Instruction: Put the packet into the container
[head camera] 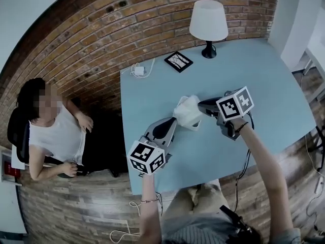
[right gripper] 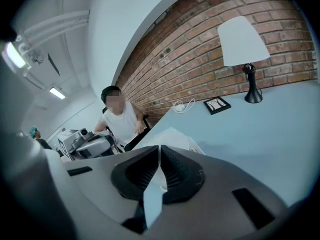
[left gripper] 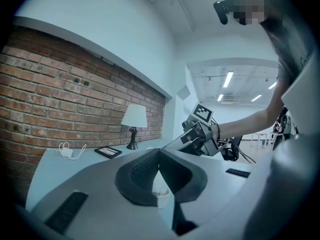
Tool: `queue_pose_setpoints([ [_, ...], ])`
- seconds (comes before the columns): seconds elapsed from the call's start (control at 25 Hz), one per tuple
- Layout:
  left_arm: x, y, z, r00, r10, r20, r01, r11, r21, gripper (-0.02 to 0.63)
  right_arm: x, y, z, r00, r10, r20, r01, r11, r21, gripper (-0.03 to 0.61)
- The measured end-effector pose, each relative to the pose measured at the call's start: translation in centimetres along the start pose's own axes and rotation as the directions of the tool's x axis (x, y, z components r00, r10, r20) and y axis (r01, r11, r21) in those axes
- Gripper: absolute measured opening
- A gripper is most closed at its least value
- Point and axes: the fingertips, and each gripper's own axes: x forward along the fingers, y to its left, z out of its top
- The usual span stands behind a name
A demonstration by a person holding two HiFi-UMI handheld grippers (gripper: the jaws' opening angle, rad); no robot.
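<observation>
We find the packet (head camera: 186,107) near the middle of the table (head camera: 269,80), resting over the mouth of the white container (head camera: 195,125). The right gripper (right gripper: 160,154) has its jaws pinched almost together on a thin white edge of the packet, and the left gripper (left gripper: 159,160) has its jaws closed on the container's near-left wall. We judge the packet light, soft and liable to slip or crumple, so we grip a flat edge and steady the stiffer container by its rim.
</observation>
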Motion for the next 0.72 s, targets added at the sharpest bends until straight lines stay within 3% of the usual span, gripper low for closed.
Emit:
queue_pose_setpoints([
  [0.2, 1.2, 0.4, 0.0, 0.996, 0.094, 0.001, -0.093, 0.995, -0.032, 0.008, 1.6, -1.4, 0.1, 0.989, 0.1, -0.107, -0.104, 0.994, -0.035, 0.025],
  [0.48, 2.1, 0.7, -0.2, 0.974, 0.225, 0.005, -0.224, 0.972, -0.065, 0.008, 3.7, -3.0, 0.3, 0.941, 0.219, -0.257, -0.247, 0.965, -0.084, 0.025],
  [0.72, 3.0, 1.5, -1.6, 0.951, 0.308, -0.018, -0.308, 0.946, -0.097, 0.008, 5.5, -4.2, -0.6, 0.907, 0.25, -0.339, -0.305, 0.945, -0.117, 0.025],
])
